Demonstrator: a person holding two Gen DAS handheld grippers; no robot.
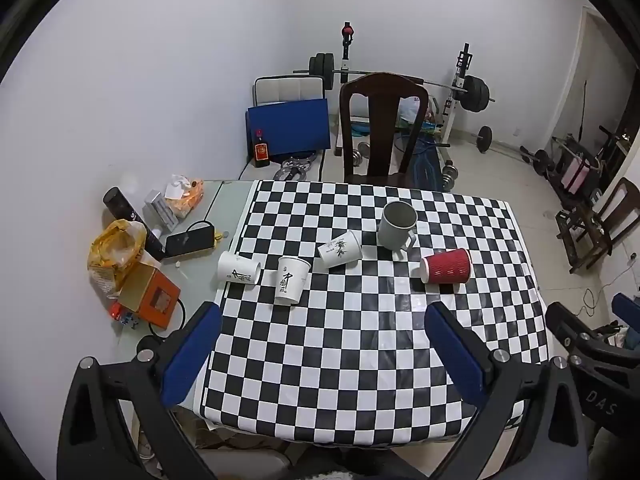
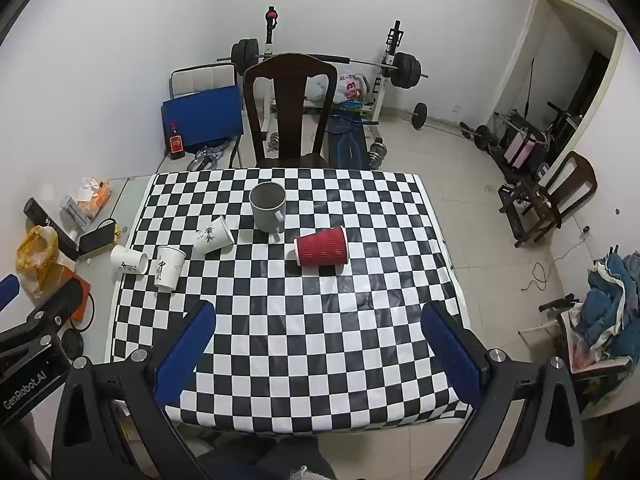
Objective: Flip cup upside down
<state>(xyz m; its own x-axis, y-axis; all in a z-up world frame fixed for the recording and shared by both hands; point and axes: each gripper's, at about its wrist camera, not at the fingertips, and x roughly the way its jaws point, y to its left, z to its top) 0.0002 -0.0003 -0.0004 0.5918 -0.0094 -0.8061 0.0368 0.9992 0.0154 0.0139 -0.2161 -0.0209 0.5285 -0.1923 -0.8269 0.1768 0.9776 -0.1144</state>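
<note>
Nearest the cameras, the left gripper (image 1: 322, 322) and right gripper (image 2: 318, 320) both hang above the near edge of the checkered cloth (image 2: 304, 360), jaws spread wide and holding nothing. Neither is near any cup, so by the look of it no flip is under way.

Farther in, five cups sit across the middle of the cloth. The red cup (image 2: 321, 247) lies on its side, mouth toward the right. At the left, one white cup (image 2: 167, 267) stands upright with its mouth up. Just beside it a second white cup (image 2: 129, 260) lies on its side at the cloth's left edge. A third, the bamboo cup (image 2: 213, 235), lies tilted on its side near the centre. Farthest off, the grey mug (image 2: 268, 206) stands upright, mouth open to the ceiling.

None of the five rests mouth-down, so the task looks untouched. Which cup is meant I cannot tell.
</note>
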